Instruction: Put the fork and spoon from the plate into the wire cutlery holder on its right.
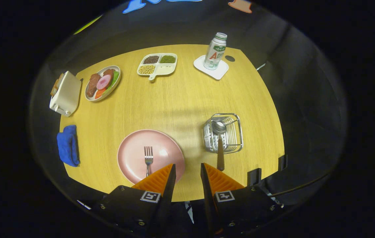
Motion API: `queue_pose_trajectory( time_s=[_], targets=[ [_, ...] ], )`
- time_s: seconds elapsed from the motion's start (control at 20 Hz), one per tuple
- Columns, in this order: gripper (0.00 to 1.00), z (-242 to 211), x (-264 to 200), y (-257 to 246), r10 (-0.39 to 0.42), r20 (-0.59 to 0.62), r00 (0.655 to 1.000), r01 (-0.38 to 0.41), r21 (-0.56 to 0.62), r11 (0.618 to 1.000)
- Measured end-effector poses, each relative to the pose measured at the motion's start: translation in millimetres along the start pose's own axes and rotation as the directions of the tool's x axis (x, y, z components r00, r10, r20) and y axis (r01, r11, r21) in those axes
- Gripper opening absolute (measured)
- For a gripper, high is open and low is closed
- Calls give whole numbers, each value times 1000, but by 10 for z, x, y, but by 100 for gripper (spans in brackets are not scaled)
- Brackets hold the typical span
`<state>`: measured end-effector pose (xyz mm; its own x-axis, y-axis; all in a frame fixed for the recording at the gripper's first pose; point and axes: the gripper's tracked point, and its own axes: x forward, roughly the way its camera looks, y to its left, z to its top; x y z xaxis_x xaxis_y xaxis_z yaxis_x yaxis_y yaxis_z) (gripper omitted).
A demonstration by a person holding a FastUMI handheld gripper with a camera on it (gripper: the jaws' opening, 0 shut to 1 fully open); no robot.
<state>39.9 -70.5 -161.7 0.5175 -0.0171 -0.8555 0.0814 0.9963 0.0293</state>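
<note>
Gripper view: gripper (187, 173) held high over the near edge of the table (181, 99), fingers parted with a clear gap, nothing between them. Pink plate (133, 158) near the near edge, just ahead of the left finger, which overlaps its rim in view. Fork (148, 159) lying flat across the plate's middle, tines toward the far edge, handle running back toward the fingers and partly hidden behind the left fingertip. Wire cutlery holder (223, 133) just right of the plate, toward the right edge. Spoon (220, 142) already in it, bowl up inside the basket, handle hanging down the near wall. Fork left to move, by the look of things. Likely thin polished metal: light, rigid, slippery, lying low against a glazed surface, so little to get under. Best hold probably across the narrow handle near mid-length, fingers straddling it sideways, clamped firmly to stop it pivoting. Holder looks light too; apt to shift if knocked. Farther off: food plate (103, 82), toaster (64, 93) and blue cloth (67, 144) along the left edge, divided tray (157, 64) and bottle (215, 51) on a coaster (211, 68) by the far edge.
</note>
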Motion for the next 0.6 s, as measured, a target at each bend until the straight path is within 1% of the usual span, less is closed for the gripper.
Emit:
queue_pose_trajectory(
  time_s=[0.15,0.35,0.6],
  targets=[
    [46,-176,88,211,3,-33,999,-3,-17,1000],
    [46,-456,281,457,27,-85,996,-29,-19,999],
    [46,-769,566,660,39,-149,988,-46,-42,998]
  ],
)
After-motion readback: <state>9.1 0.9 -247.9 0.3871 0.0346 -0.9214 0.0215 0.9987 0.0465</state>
